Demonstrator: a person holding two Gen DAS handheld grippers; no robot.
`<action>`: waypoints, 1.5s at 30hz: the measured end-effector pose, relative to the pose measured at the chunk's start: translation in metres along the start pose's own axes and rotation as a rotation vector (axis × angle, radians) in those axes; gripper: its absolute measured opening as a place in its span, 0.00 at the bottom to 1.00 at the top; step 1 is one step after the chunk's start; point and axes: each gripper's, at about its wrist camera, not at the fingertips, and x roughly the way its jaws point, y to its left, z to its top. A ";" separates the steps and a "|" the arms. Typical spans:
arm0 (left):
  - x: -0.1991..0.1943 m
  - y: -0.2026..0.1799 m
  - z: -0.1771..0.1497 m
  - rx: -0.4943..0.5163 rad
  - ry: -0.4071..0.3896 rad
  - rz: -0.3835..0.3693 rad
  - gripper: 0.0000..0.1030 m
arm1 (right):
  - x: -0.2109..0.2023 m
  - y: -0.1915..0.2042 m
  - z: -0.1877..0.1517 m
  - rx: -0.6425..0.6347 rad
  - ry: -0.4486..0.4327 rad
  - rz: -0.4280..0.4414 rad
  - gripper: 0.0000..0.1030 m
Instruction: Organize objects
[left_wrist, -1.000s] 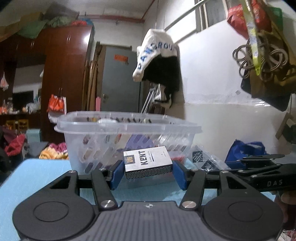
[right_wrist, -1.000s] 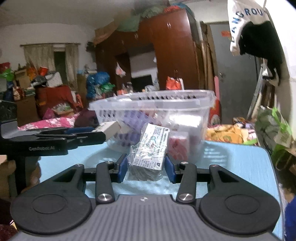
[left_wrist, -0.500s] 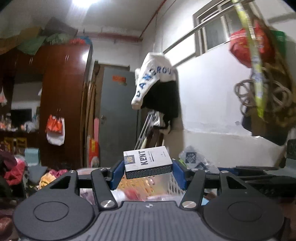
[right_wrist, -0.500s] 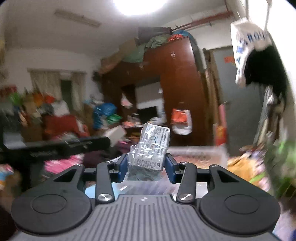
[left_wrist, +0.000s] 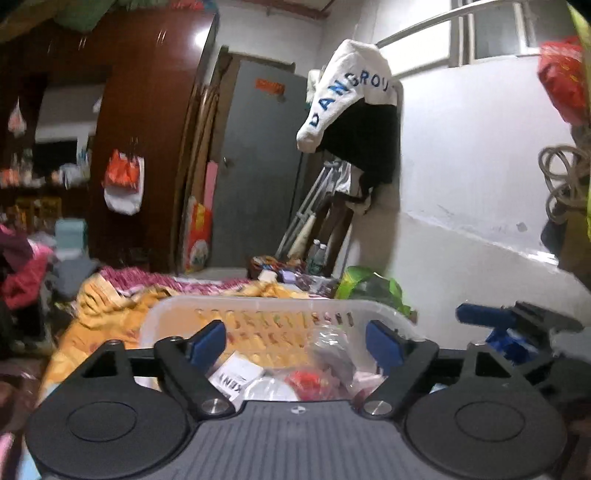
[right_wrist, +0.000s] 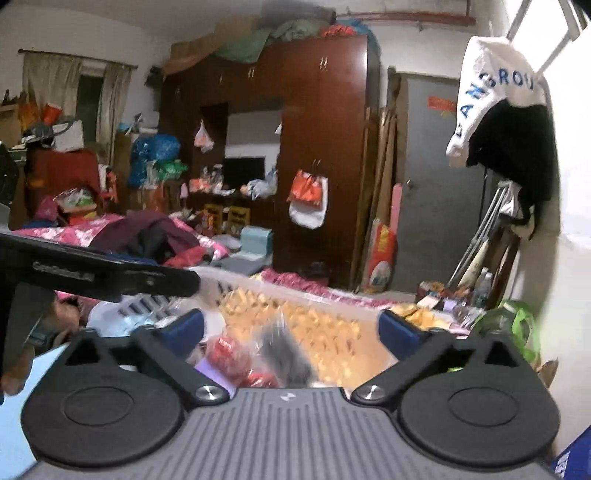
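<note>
Both of my grippers have released their loads since half a second ago. My left gripper (left_wrist: 295, 341) held the white cigarette box (left_wrist: 236, 376) then; its fingers now stand wide apart with nothing between them, and the box lies tilted inside the clear plastic basket (left_wrist: 280, 304), at the near left, with its printed face turned upward. My right gripper (right_wrist: 291, 330) gripped a clear-wrapped packet (right_wrist: 284, 350); its fingers are also spread wide now, and a blurred, dark, plastic-wrapped shape below them is probably that packet, next to a red item (right_wrist: 229, 354) among the basket contents. Blur prevents a firm identification. The basket itself is translucent with slotted walls, and it already contains several wrapped items, including a round white one near the box. I judge that this placing step is complete for both objects. Both grippers hover just above the basket opening, and my left gripper is visible as a dark bar at the left of the right wrist view.
</note>
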 end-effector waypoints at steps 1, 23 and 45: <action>-0.008 -0.002 -0.004 0.021 -0.010 0.010 0.92 | -0.009 0.001 -0.003 0.011 -0.019 -0.002 1.00; -0.064 -0.026 -0.024 0.119 0.067 0.051 0.98 | -0.071 0.014 -0.016 0.072 0.101 -0.255 1.00; -0.066 -0.024 -0.031 0.104 0.080 0.074 0.98 | -0.077 -0.002 -0.024 0.193 0.097 -0.198 1.00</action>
